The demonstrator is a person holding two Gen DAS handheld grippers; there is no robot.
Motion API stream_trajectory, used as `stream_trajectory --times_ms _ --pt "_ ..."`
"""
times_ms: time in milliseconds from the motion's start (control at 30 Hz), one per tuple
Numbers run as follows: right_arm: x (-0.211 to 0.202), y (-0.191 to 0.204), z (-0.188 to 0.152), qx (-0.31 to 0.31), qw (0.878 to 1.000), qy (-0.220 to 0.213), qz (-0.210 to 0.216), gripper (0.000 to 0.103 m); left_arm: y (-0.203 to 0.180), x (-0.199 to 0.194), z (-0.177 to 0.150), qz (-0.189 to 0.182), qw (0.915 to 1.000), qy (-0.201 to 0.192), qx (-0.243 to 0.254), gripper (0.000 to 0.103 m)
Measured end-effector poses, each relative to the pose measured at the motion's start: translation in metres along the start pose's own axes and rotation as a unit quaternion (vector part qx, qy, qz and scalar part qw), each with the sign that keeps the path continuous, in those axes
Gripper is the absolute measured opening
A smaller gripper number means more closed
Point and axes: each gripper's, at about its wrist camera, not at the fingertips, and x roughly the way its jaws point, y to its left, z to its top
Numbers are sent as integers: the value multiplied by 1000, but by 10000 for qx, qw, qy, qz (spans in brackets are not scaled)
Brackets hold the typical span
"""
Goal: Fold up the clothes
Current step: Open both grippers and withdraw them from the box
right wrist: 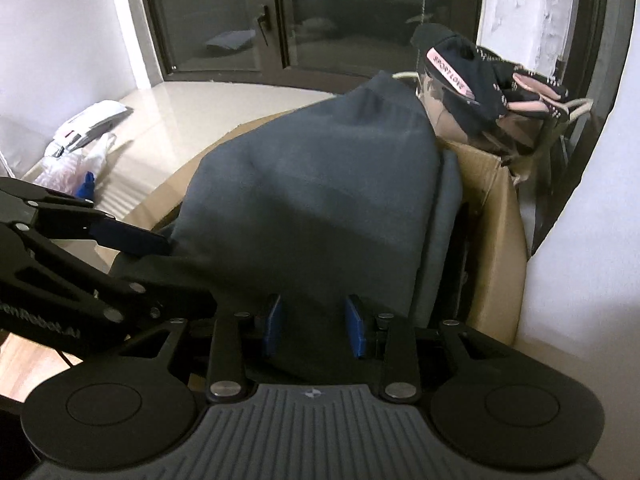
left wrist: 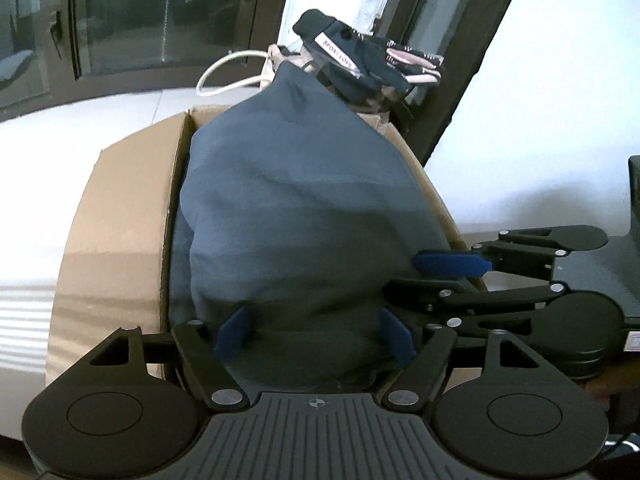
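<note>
Left wrist view: we see the blue cloth (left wrist: 304, 208) heaped over the cardboard box (left wrist: 120, 216), overhanging its near edge; left gripper (left wrist: 314, 338) stands wide, right gripper (right wrist: 314, 326) narrower, cloth between both, grip unclear.

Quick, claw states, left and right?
Left claw: open, blue garment lying inside it.
Right claw: garment inside it; grip cannot be told.

Blue cloth (left wrist: 304, 208) fills the box (left wrist: 120, 216); piled shoes (left wrist: 360, 60) block its far end; the sill (right wrist: 192, 112) lies open.

Both wrist views look down closely, sharing the blue garment (left wrist: 304, 200).
</note>
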Motion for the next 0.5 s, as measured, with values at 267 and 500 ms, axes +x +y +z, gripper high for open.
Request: stream_trajectory --times_ms 267,500 --pt "-42 7 -1 175 9994 -298 -101 39 -6 -42 0 -33 9986 -201 -493 77" --pt "-101 24 -31 228 9981 -491 -282 49 -48 -84 -30 258 9986 -424 -191 82"
